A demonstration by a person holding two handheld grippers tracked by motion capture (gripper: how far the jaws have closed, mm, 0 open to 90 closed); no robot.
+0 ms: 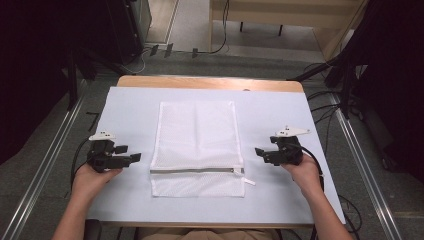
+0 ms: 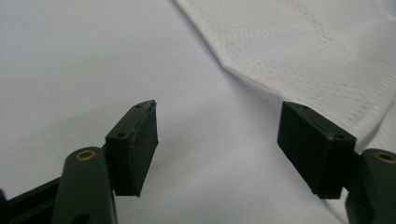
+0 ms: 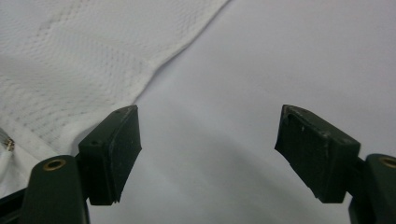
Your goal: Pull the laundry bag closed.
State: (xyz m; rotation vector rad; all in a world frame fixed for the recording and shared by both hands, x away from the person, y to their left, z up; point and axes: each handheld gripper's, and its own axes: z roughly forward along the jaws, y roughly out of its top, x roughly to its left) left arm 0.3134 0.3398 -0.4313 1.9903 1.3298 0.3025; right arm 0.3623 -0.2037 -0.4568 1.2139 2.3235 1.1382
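A white mesh laundry bag [image 1: 196, 145] lies flat in the middle of the pale table cover [image 1: 270, 115], its grey zipper [image 1: 192, 170] running across near the front end. My left gripper [image 1: 131, 156] rests on the cover just left of the bag, jaws open and empty; its own view has the bag's edge [image 2: 303, 60] at the upper right, behind the right jaw. My right gripper [image 1: 260, 151] sits just right of the bag, open and empty as well. In the right gripper view the bag's mesh [image 3: 79, 70] lies at the upper left, with a bit of zipper metal [image 3: 8, 144].
The cover sits on a wooden table whose far edge [image 1: 210, 82] is bare. Metal rails [image 1: 52, 150] run along both sides on the grey floor. Dark stands and cables [image 1: 345, 85] crowd the back right, and dark equipment [image 1: 125, 30] stands at the back left.
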